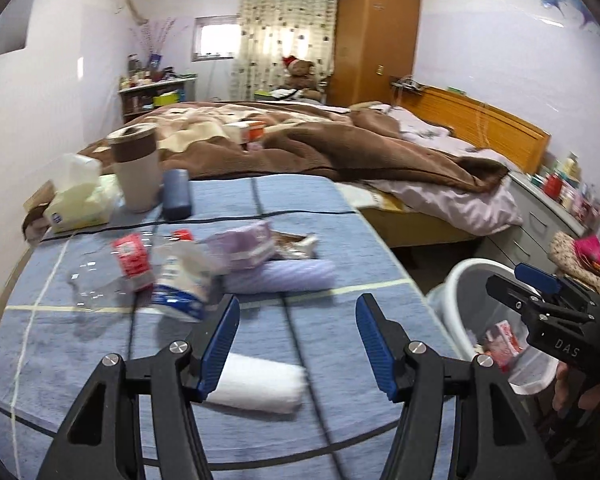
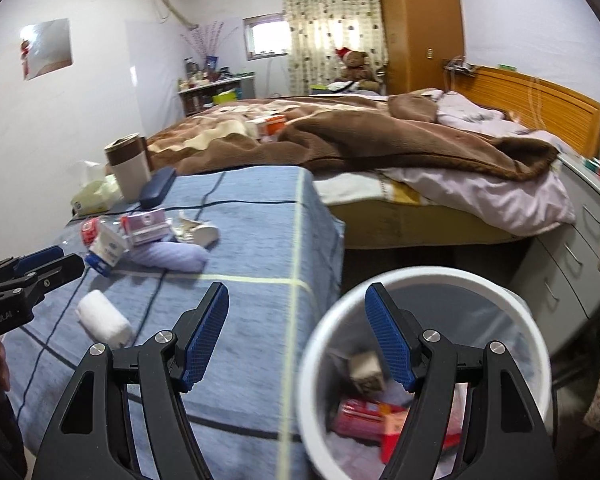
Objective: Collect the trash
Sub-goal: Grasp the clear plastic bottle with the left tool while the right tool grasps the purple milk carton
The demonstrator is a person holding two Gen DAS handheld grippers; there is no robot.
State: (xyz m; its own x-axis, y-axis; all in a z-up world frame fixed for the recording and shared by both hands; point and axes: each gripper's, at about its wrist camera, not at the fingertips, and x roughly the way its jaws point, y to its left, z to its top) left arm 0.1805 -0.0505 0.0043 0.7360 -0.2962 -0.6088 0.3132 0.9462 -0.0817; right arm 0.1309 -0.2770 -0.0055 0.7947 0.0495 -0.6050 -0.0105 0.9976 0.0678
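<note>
Left hand-held gripper (image 1: 296, 340) agape over table (image 1: 340, 208) | right hand-held gripper (image 2: 296, 336) agape (above bin (image 2: 420, 276))

Soft daylight enters through the small window (image 1: 216, 38) and curtain (image 1: 286, 30) at 12 o'clock, both blown out white. Shadows are faint. Motion blur smears the worktop (image 1: 260, 320) litter. Fisheye bending curves walls, with black vignette at 10 and 2 o'clock.

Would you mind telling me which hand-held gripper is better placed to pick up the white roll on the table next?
Left. The left hand-held gripper is open with the white roll right beneath its fingers, while the right hand-held gripper is open and empty near the trash bin.
</note>
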